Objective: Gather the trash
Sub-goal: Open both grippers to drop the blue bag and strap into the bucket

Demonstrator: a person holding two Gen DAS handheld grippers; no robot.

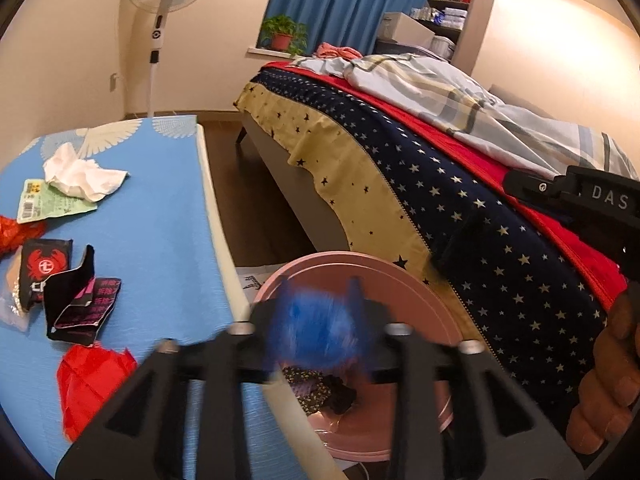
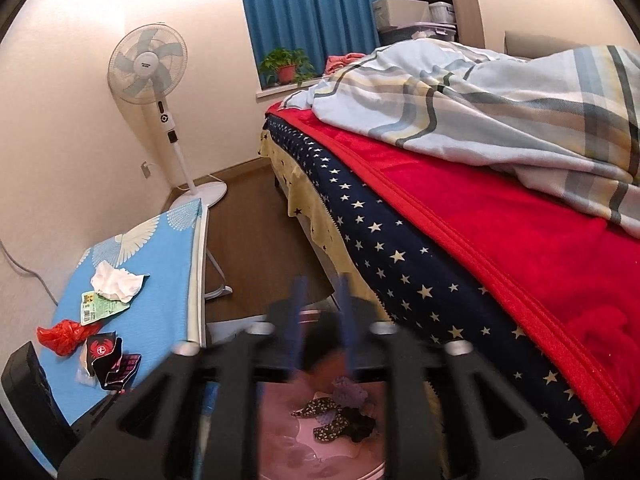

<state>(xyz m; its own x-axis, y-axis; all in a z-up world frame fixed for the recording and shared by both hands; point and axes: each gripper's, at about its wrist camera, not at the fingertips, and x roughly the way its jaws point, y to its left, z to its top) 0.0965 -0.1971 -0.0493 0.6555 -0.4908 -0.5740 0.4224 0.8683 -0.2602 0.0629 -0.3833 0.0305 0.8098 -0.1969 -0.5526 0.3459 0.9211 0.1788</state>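
Observation:
My left gripper (image 1: 320, 300) is shut on a crumpled blue wrapper (image 1: 320, 328), blurred, held above the pink bin (image 1: 400, 280) between table and bed. The bin holds dark patterned scraps (image 1: 324, 392). My right gripper (image 2: 322, 308) hangs open and empty over the same pink bin (image 2: 320, 456), its blue fingers (image 2: 298, 320) apart. On the blue table (image 1: 160, 240) lie white tissue (image 1: 80, 172), a green packet (image 1: 44, 200), black-red wrappers (image 1: 68, 284) and red plastic (image 1: 88, 380). The right wrist view shows the tissue (image 2: 116, 282), red plastic bag (image 2: 60, 336) and black wrappers (image 2: 112, 360).
A bed (image 1: 480, 240) with starred sheet, red blanket and plaid duvet fills the right. A standing fan (image 2: 152, 68) stands in the corner by the wall. A potted plant (image 1: 282, 34) sits on the sill before blue curtains. Brown floor (image 2: 248, 240) runs between table and bed.

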